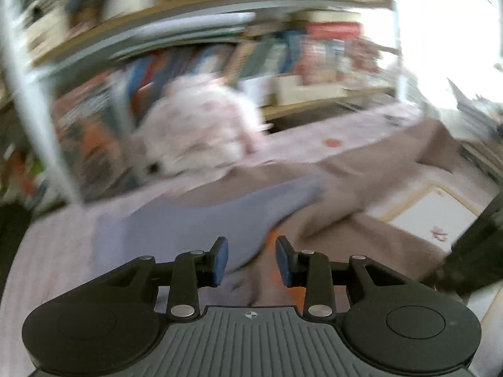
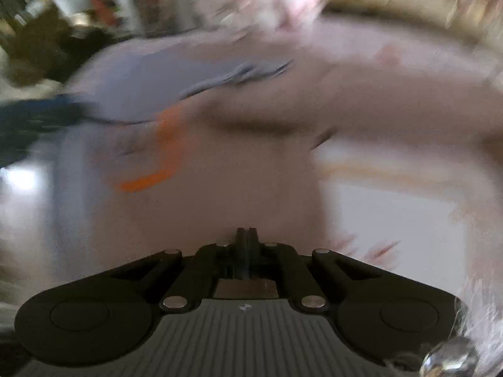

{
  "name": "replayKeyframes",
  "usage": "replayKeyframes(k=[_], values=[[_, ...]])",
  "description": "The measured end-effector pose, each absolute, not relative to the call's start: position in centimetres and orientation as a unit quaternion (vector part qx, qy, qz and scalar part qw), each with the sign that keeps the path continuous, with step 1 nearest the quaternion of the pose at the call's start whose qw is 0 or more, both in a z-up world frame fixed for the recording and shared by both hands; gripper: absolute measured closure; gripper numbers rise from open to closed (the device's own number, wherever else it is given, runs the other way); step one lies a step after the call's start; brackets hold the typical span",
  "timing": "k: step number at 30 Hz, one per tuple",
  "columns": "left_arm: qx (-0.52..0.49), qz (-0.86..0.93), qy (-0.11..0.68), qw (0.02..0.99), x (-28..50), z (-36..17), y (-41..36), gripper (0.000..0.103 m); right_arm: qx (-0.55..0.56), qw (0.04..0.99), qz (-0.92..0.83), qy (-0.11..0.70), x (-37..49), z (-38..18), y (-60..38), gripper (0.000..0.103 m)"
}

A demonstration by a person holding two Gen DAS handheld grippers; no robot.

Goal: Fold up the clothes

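Fold barely started from what I see: brown garment (image 1: 361,188) still rumpled ahead of left gripper (image 1: 251,264), jaws part-open, empty; right gripper (image 2: 246,235) pinched closed, can't tell if holding cloth.

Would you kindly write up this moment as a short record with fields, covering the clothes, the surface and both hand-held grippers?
surface: pink patterned cloth
clothes: brown garment with orange mark, lilac garment partly over it, both spread out
background: pale bundle, blurred shelves
left hand-held gripper: open, nothing between the pads
right hand-held gripper: shut, over the brown garment; grip on fabric unclear
image quality: heavy motion blur
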State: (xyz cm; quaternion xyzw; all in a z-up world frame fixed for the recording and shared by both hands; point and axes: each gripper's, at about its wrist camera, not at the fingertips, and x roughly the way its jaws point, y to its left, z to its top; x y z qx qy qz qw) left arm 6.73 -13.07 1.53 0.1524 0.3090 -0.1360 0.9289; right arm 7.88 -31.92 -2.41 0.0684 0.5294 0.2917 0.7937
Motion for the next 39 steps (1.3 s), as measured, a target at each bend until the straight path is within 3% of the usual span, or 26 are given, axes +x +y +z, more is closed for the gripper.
replayKeyframes(k=[2,9,11,12,13,14,18,20,23,30,33,37,39], values=[[0.182,-0.155,0.301,0.923,7.5,1.0,-15.5,0.057,0.086,0.774,0.347,0.523,6.6,-1.4,-32.1,0.102],[0.261,-0.153,0.303,0.904,11.3,-1.6,-21.3,0.057,-0.013,0.830,0.267,0.489,5.9,-2.0,-34.4,0.100],[0.269,-0.132,0.315,0.900,12.6,-2.4,-22.0,0.058,-0.005,0.833,0.261,0.488,6.1,-2.3,-35.4,0.092],[0.271,-0.122,0.321,0.899,13.1,-2.8,-22.2,0.061,-0.001,0.834,0.259,0.488,6.2,-2.4,-35.8,0.090],[0.263,-0.116,0.323,0.901,13.4,-3.0,-22.0,0.078,0.002,0.834,0.259,0.487,6.3,-2.5,-36.0,0.084],[0.252,-0.113,0.324,0.905,13.6,-3.0,-21.7,0.101,0.004,0.834,0.258,0.487,6.3,-2.5,-36.2,0.081],[0.144,-0.078,0.305,0.938,14.0,-0.3,-17.5,0.100,-0.006,0.837,0.254,0.485,6.3,-2.7,-35.4,0.072],[0.076,-0.052,0.291,0.952,13.7,2.1,-13.8,0.100,-0.013,0.840,0.250,0.482,6.4,-2.8,-35.1,0.060],[0.016,-0.009,0.267,0.964,12.6,5.2,-7.1,0.100,-0.018,0.847,0.230,0.479,6.6,-3.1,-34.8,0.049],[-0.030,0.164,0.249,0.954,8.7,7.9,10.6,0.100,-0.010,0.854,0.180,0.488,6.5,-3.9,-33.5,0.050],[-0.047,0.238,0.247,0.938,6.7,8.0,17.4,0.100,-0.013,0.861,0.154,0.485,6.1,-3.9,-32.9,0.062],[-0.046,0.275,0.260,0.924,5.8,6.8,23.1,0.100,-0.003,0.860,0.132,0.493,5.9,-3.8,-32.2,0.089],[-0.041,0.279,0.276,0.919,5.7,5.7,24.9,0.100,0.004,0.859,0.118,0.498,5.7,-3.6,-31.6,0.090]])
